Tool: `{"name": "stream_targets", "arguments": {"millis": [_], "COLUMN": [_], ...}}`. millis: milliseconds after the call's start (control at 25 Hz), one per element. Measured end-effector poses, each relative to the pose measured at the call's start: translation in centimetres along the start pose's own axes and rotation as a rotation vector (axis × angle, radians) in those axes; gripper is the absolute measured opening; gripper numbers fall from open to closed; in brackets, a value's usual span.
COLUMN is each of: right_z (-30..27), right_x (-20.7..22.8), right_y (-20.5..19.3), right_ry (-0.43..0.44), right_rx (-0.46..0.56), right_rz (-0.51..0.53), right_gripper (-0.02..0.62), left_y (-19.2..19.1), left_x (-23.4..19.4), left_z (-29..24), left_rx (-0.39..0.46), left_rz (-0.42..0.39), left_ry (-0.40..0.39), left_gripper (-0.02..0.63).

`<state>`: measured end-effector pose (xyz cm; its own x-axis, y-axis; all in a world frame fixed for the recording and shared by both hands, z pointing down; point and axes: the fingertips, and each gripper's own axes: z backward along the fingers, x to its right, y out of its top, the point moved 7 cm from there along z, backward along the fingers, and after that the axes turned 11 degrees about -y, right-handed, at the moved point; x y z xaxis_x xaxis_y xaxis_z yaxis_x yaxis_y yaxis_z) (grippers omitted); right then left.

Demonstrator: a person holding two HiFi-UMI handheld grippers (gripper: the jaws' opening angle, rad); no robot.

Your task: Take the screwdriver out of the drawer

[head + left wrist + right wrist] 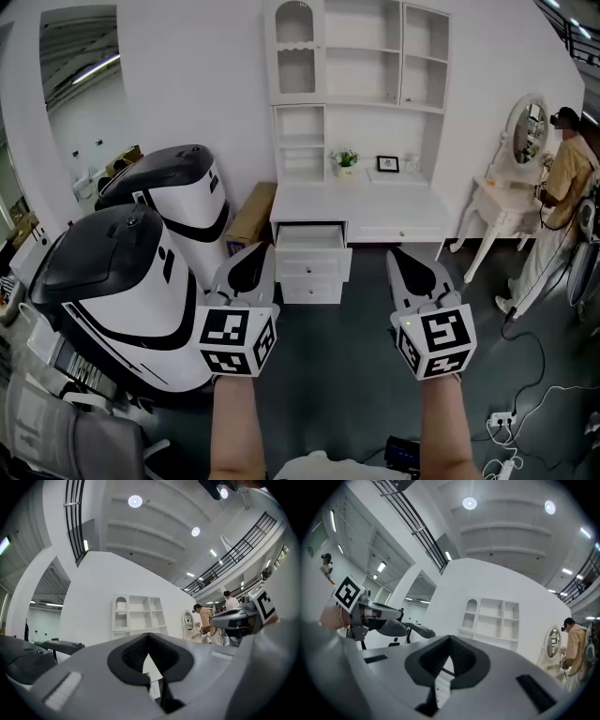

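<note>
Your left claw (249,262): jaws shut tight together, nothing in them, held up in the air
Your right claw (410,265): jaws together too, nothing in them, well apart from the left one
Drawer (312,236): top one of the white desk (394,202), pulled out, well ahead of both claws
Screwdriver: you cannot see it from here, the drawer's inside is too small to make out
</note>
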<state>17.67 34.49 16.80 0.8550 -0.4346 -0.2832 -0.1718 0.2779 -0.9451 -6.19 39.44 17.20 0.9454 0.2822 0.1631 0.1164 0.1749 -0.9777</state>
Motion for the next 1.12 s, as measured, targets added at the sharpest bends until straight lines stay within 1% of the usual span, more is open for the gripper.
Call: {"name": "stream_targets", "arguments": {"millis": [200, 360, 520, 720, 840, 920, 1000, 1120], "right_z": [-2.1, -3.4, -5.0, -7.7, -9.7, -11.2, -12.8, -15.4], "right_x": [-0.9, -1.4, -1.2, -0.9, -0.3, 0.3, 1.0, 2.2], "right_y": [-0.2, -0.8, -1.4, -2.4, -3.2, -3.8, -4.4, -5.4], "right_ry": [-0.026, -0.038, -0.046, -0.049, -0.034, -0.011, 0.008, 0.019], "right_rx": [-0.002, -0.013, -0.022, -0.029, -0.031, -0.034, -0.027, -0.010], "right_rz": [-0.012, -0.008, -0.013, -0.010, -0.016, -0.040, -0.086, -0.122], "right_gripper": [0.006, 0.006, 0.006, 0.006, 0.006, 0.006, 0.006, 0.006], "left_y": [-0.7, -1.4, -2.4, -3.5, -4.2, -4.6, -4.9, -5.5], "left_x": [-2.7, -4.1, -5.1, -6.4, -7.2, -7.9, -8.5, -9.4], "left_z": [-1.3, -1.7, -2.6, -4.5, -6.3, -7.6, -9.1, -11.5], "left_rx": [0.007, 0.012, 0.002, -0.007, -0.015, -0.010, 0.012, 0.032], "left_rz": [-0.003, 0.003, 0.010, -0.003, -0.014, -0.016, -0.013, -0.001], "left_ry": [-0.028, -0.030, -0.029, -0.035, -0.028, -0.022, -0.028, -0.028], "left_gripper": [0.008, 0.008, 0.008, 0.008, 0.008, 0.008, 0.008, 0.008]}}
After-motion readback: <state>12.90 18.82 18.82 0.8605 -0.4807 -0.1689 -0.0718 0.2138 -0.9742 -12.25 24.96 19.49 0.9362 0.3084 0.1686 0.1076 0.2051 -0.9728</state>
